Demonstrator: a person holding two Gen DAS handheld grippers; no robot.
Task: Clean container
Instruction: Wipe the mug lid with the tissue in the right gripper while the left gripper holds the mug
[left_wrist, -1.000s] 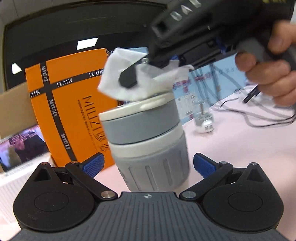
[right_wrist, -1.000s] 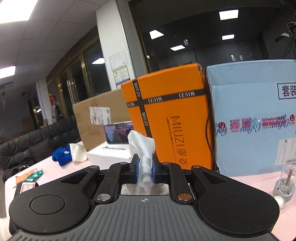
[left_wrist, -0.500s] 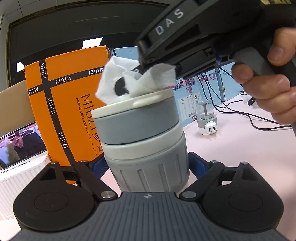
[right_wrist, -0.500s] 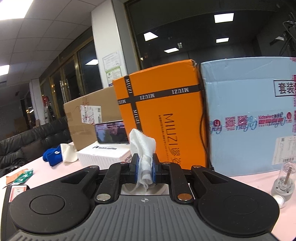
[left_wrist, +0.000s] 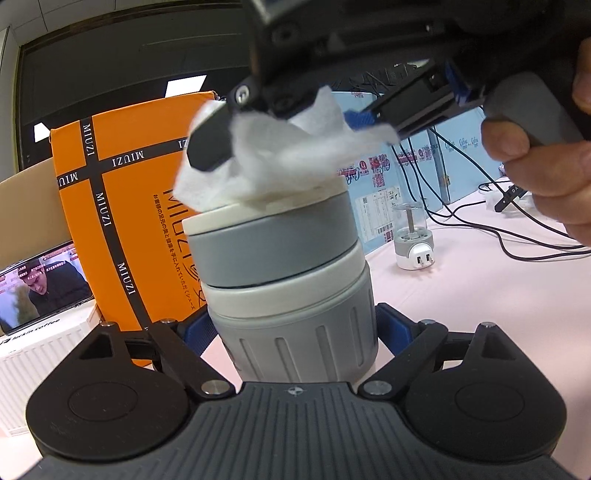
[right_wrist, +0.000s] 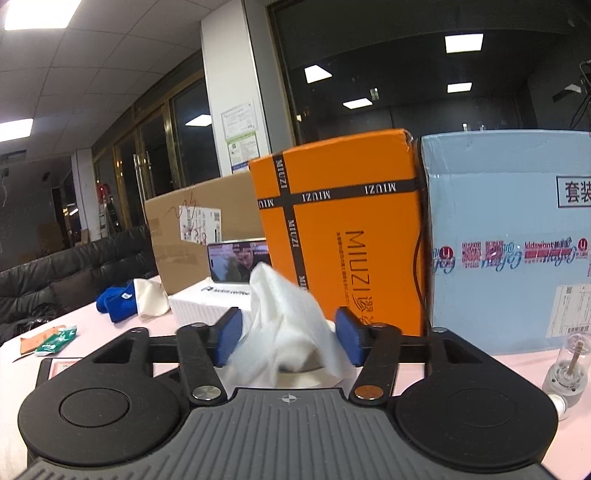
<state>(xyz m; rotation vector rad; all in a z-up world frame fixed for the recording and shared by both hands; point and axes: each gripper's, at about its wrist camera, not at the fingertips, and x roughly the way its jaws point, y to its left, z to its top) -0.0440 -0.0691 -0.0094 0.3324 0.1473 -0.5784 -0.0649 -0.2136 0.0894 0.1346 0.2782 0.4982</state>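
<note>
**Tissue released on top of the clamped container**

The grey and white container (left_wrist: 291, 280) is gripped at its ribbed base by the left gripper (left_wrist: 295, 332), whose blue pads are pressed against both sides, and it is held upright above the pink table (left_wrist: 480, 295). A crumpled white tissue (left_wrist: 280, 166) is seen resting on the container's white lid. Above it the right gripper (right_wrist: 288, 341) is poised with its blue pads spread apart; the tissue sits loose between them, touched by neither pad in the right wrist view. The right hand (left_wrist: 546, 162) is wrapped around that gripper's grey handle.

Behind, an orange box (right_wrist: 343, 229) banded in black is marked "MIUZI" several times over. Beside it a pale blue box (right_wrist: 509, 236) carries the characters "套装" and pink printed labels too small to be read. A phone (left_wrist: 40, 284) showing video is propped on a white box (right_wrist: 207, 302) lettered "luckin coffee". A small clear-domed plug device (left_wrist: 413, 240) stands near trailing black cables (left_wrist: 517, 236).
</note>
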